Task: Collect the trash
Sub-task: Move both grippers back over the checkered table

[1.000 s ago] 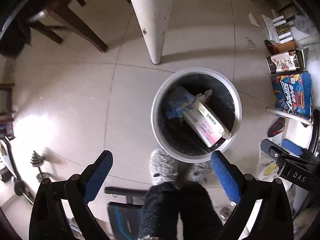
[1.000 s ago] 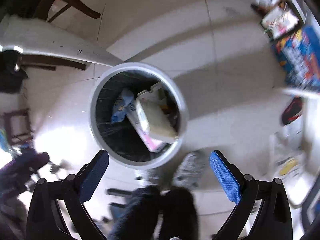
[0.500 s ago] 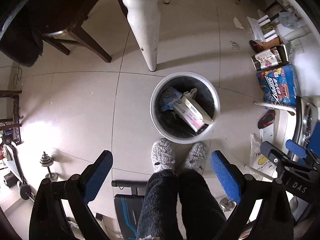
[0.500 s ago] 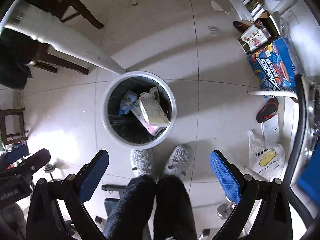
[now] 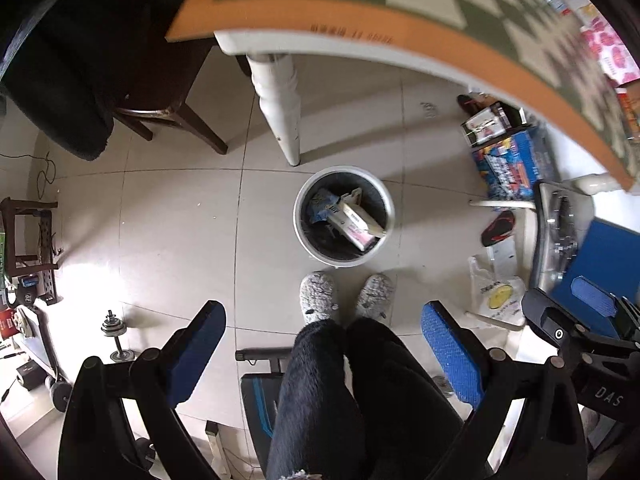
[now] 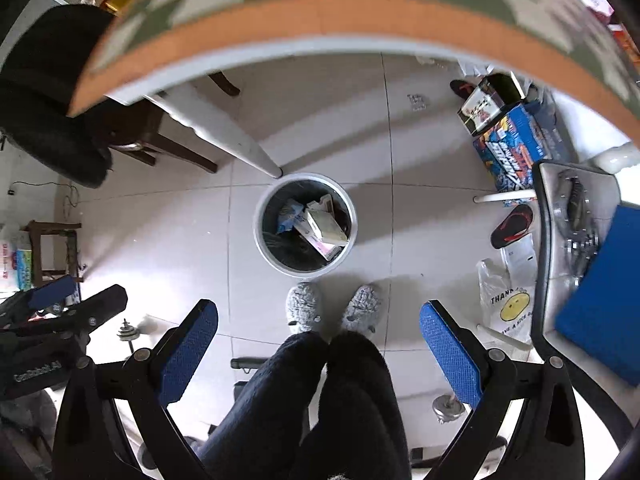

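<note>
A round grey trash bin [image 5: 306, 236] stands on the tiled floor below, also seen in the right wrist view [image 6: 264, 248]. Inside lie a white and pink carton [image 5: 356, 222], a blue wrapper [image 5: 322, 204] and a beige box [image 6: 328, 226]. My left gripper [image 5: 324, 336] is open and empty, high above the floor. My right gripper [image 6: 318, 334] is open and empty at a similar height. Each gripper shows at the edge of the other's view.
A table with a green checkered, orange-edged cloth [image 5: 360, 24] spans the top, its white leg [image 5: 280, 104] beside the bin. A dark chair [image 5: 120, 80] is left. Boxes [image 5: 512, 160], a slipper [image 5: 498, 228] and a plastic bag [image 5: 496, 296] lie right. The person's legs and slippers [image 5: 320, 296] are below.
Both grippers have risen well away from the bin, which now looks much smaller. The table edge has come into view at the top. Both stay open and empty.
</note>
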